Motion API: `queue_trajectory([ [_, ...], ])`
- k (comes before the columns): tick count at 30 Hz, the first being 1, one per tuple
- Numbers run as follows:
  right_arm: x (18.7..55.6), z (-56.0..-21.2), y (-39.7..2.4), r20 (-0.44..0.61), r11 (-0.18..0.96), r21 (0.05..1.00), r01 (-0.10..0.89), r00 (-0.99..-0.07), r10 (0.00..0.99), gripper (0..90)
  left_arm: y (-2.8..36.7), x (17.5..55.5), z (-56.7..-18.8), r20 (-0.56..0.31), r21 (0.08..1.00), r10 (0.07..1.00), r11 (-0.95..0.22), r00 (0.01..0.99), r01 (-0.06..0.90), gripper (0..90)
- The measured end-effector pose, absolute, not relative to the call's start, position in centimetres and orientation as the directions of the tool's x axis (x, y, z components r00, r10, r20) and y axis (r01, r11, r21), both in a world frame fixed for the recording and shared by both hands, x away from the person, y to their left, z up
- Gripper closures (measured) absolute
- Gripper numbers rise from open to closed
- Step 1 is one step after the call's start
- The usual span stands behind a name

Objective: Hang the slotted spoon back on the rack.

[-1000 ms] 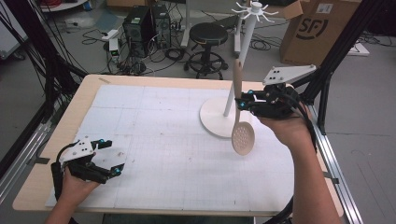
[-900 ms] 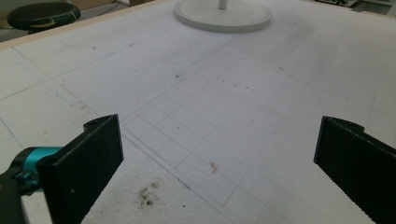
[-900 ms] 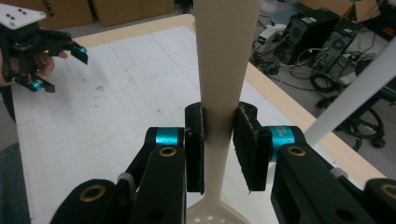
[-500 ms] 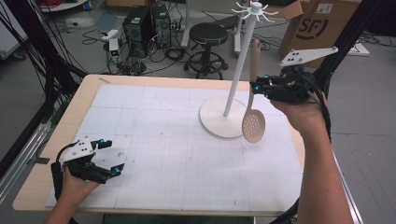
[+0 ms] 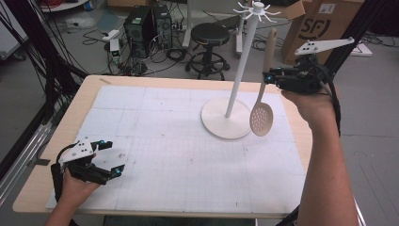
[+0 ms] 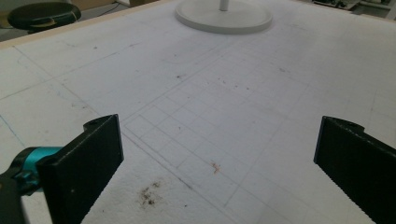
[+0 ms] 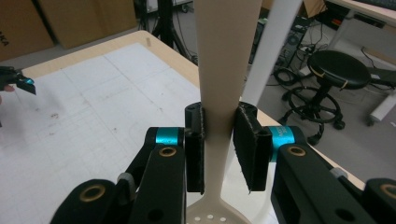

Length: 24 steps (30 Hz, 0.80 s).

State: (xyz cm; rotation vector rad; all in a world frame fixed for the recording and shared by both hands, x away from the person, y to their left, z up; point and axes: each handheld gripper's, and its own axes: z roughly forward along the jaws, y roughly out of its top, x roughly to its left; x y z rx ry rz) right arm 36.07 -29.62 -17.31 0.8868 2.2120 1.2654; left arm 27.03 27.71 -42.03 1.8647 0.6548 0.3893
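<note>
A beige slotted spoon [image 5: 261, 120] hangs upright with its perforated head down, just right of the white hook stand [image 5: 240, 66]. My right gripper [image 5: 268, 77] is shut on its handle, held in the air above the right side of the table. In the right gripper view the pads [image 7: 195, 149] press both sides of the spoon handle [image 7: 224, 56], and the stand's pole [image 7: 275, 51] runs close behind it. The left gripper [image 5: 115, 157] rests open at the front left of the white mat, nothing between its jaws [image 6: 219, 154]. The stand's round base [image 6: 224, 16] lies far ahead of it.
The stand's hooks [image 5: 256, 10] spread out at its top, above the spoon's handle end. Beyond the table's far edge stand a black stool [image 5: 211, 35], a computer tower [image 5: 146, 23] and a cardboard box [image 5: 324, 28]. The white gridded mat [image 5: 179, 141] covers most of the tabletop.
The right hand has carried the spoon upward and to the right, away from the stand's pole; the spoon now hangs higher. The left gripper has stayed put.
</note>
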Motion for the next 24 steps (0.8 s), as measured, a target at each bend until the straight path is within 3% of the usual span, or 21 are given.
queue_trajectory([
  [24, 40.3, -16.8, -31.2, -0.045, 0.372, 0.848, 0.378, -0.648, 0.76, 74.5, 27.9, 27.1, -42.3, -0.052, 0.925, 0.606, -0.269, 0.793, 0.267, 1.8],
])
